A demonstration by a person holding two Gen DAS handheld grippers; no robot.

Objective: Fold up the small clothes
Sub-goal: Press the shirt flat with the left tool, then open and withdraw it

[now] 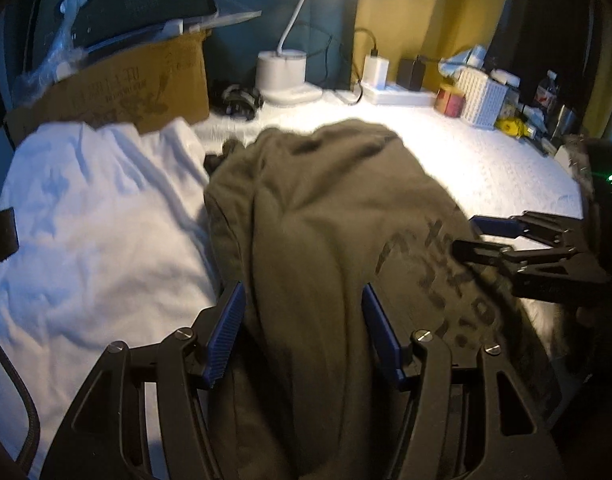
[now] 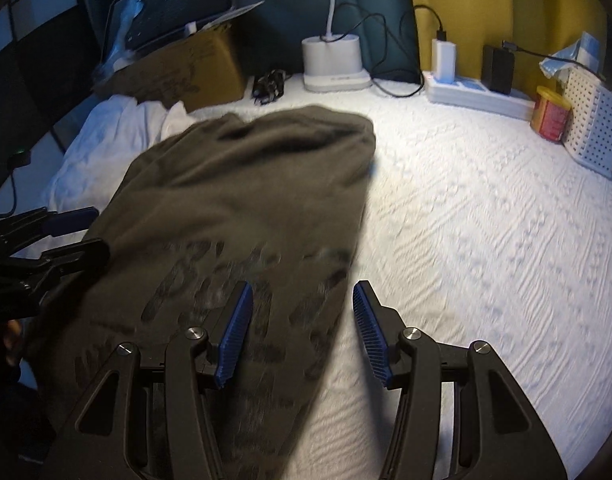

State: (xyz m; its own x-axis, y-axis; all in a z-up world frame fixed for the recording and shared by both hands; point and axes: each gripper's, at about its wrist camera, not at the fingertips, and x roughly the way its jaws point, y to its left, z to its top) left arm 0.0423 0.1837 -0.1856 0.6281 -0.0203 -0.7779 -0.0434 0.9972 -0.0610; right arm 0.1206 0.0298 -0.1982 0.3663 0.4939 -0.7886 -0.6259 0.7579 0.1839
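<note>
White garment (image 1: 94, 220) lies rumpled at frame left, below the cardboard box (image 1: 122, 88); not yet folded, by the look of it. Olive T-shirt (image 1: 326, 220) sits centre frame on the white bedcover (image 1: 506, 160), bunched lengthwise, print facing up; fold appears partway, unfinished. Left gripper (image 1: 302, 336): jaws apart, straddling the shirt's near end, pads not pressing. Right gripper (image 2: 302, 332), lower centre of its view: jaws apart over the shirt's right edge, nothing held. Both pitch down toward the cloth.

Lit white desk lamp (image 1: 282, 76) at twelve o'clock; teal and yellow walls (image 1: 406, 12) behind a white textured tabletop (image 2: 486, 220).
</note>
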